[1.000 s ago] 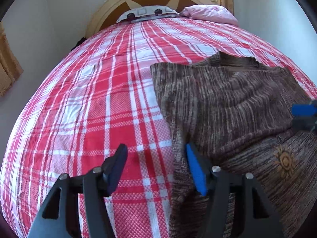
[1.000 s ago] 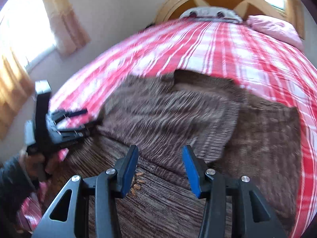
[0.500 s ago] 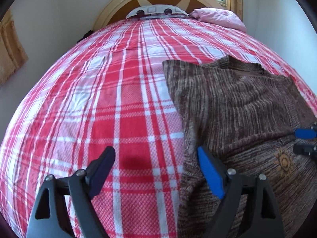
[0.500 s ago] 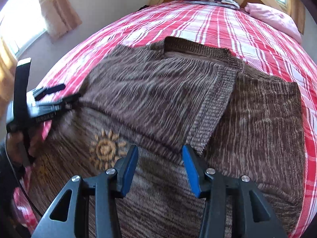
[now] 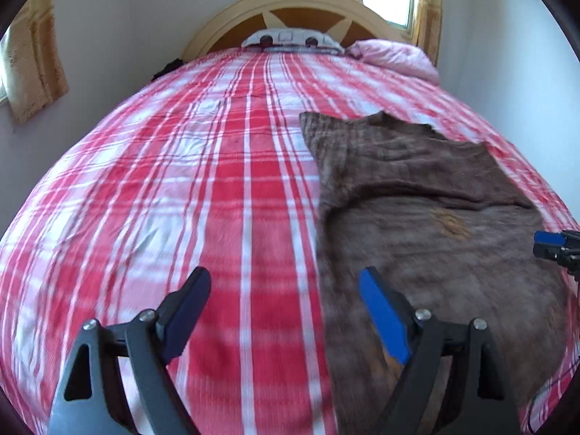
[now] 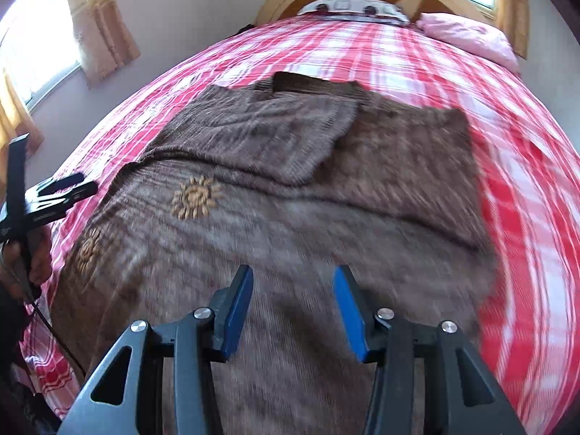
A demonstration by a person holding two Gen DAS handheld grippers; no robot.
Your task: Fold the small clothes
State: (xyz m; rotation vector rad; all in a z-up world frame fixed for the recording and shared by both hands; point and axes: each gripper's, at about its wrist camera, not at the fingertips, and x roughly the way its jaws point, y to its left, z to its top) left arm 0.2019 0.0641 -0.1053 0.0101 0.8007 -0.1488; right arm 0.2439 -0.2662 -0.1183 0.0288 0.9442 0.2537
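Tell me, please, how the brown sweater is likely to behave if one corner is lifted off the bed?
The sweater is probably floppy: its sleeve already lies folded flat over the body, so a lifted corner should drape and sag. It likely grips rather than slides, since the knit looks coarse and rests on the textured bedspread. It seems fairly heavy for a garment, judging by the thick weave.

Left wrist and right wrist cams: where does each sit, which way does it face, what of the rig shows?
Left wrist: on the left gripper, angled down along its open jaws toward the headboard; under them the plaid bedspread and the brown sweater edge; right gripper's tip at right.
Right wrist: on the right gripper, jaws apart, empty, over the sweater; left gripper and a hand at left.
Shared: sweater, bedspread, headboard, pink pillow.
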